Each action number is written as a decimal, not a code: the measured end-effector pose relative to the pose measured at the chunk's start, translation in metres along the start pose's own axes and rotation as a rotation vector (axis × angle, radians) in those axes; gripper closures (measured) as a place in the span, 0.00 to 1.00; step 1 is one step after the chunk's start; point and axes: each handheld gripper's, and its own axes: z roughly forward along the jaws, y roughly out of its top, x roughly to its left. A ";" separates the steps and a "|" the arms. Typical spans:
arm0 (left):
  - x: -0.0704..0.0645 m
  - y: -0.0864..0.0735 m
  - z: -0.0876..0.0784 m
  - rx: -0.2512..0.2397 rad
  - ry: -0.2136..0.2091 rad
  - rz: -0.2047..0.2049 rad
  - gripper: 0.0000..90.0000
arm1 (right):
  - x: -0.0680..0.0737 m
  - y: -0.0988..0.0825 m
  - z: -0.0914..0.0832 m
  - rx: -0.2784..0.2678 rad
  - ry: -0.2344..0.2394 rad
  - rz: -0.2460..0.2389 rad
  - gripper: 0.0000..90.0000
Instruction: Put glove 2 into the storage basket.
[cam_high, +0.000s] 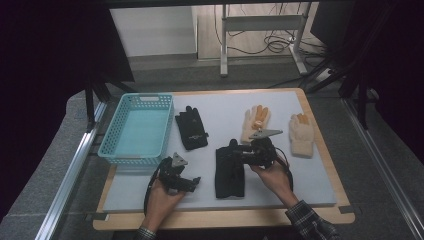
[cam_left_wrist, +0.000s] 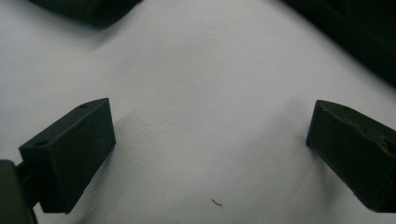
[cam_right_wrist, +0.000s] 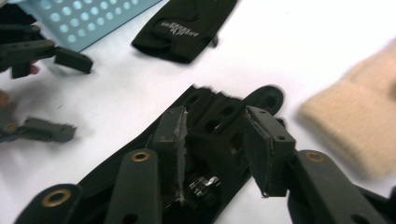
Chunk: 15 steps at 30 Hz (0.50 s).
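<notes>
In the high view, the right claw (cam_high: 239, 156) is reaching in from the near right and hovering over the upper end of the near black glove (cam_high: 229, 172), which is lying flat on the white counter (cam_high: 300, 180) near the middle; this is probably the thing about to be lifted, and the turquoise basket (cam_high: 136, 128) sitting open at the left looks like where it is headed. The left claw (cam_high: 192, 182) is resting low by the near-left edge, apparently waiting out of the way. A far black glove (cam_high: 191, 128) is lying just beside the basket, and two beige gloves (cam_high: 257, 122) (cam_high: 301, 135) are lying apart at the right, sorted by colour, it seems. In the left gripper view, the left claw (cam_left_wrist: 210, 140) is standing spread wide over bare counter (cam_left_wrist: 201, 70) with nothing between its jaws, which fits an idle hand. In the right gripper view, the right claw (cam_right_wrist: 219, 144) is partly spread, its jaws straddling the dark fabric of the near black glove (cam_right_wrist: 212, 121) without visibly pressing on it, so it is probably lining up for a pinch. Farther off in that view, the far black glove (cam_right_wrist: 187, 28) is lying by the basket (cam_right_wrist: 88, 16), a beige glove (cam_right_wrist: 355, 121) is at the right, and the left claw (cam_right_wrist: 65, 95) is showing at the left.
</notes>
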 end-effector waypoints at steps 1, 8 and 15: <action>0.000 0.000 0.000 0.001 -0.001 0.001 0.02 | -0.002 0.002 0.001 -0.001 0.000 -0.005 0.62; 0.000 0.000 0.000 0.003 0.000 0.004 0.02 | -0.013 0.020 0.034 0.017 -0.008 -0.036 0.53; 0.000 0.000 -0.001 0.005 0.000 0.008 0.02 | -0.014 0.043 0.066 0.025 0.021 -0.051 0.69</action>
